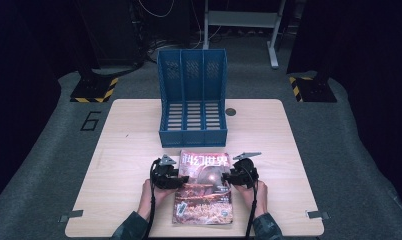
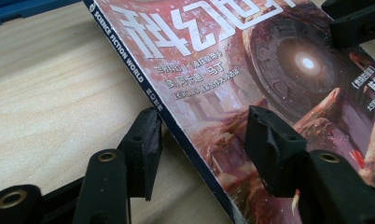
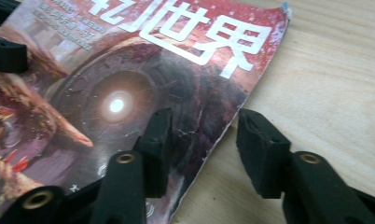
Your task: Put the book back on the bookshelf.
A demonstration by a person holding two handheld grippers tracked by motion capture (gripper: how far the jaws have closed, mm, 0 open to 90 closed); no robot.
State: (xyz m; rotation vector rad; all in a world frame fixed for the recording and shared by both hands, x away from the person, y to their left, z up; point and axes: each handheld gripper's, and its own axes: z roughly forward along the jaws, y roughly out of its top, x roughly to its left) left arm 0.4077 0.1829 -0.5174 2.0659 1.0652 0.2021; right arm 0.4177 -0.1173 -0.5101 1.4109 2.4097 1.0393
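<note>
The magazine (image 1: 204, 187) lies flat on the desk (image 1: 124, 150), at six o'clock from the blue file rack (image 1: 192, 97). Left gripper (image 1: 181, 180) straddles its spine, right gripper (image 1: 228, 178) its opposite edge, both with fingers open, gripping nothing.

Lab: dark curtains, hazard-taped stand bases (image 1: 93, 90), cables, numbered floor.
</note>
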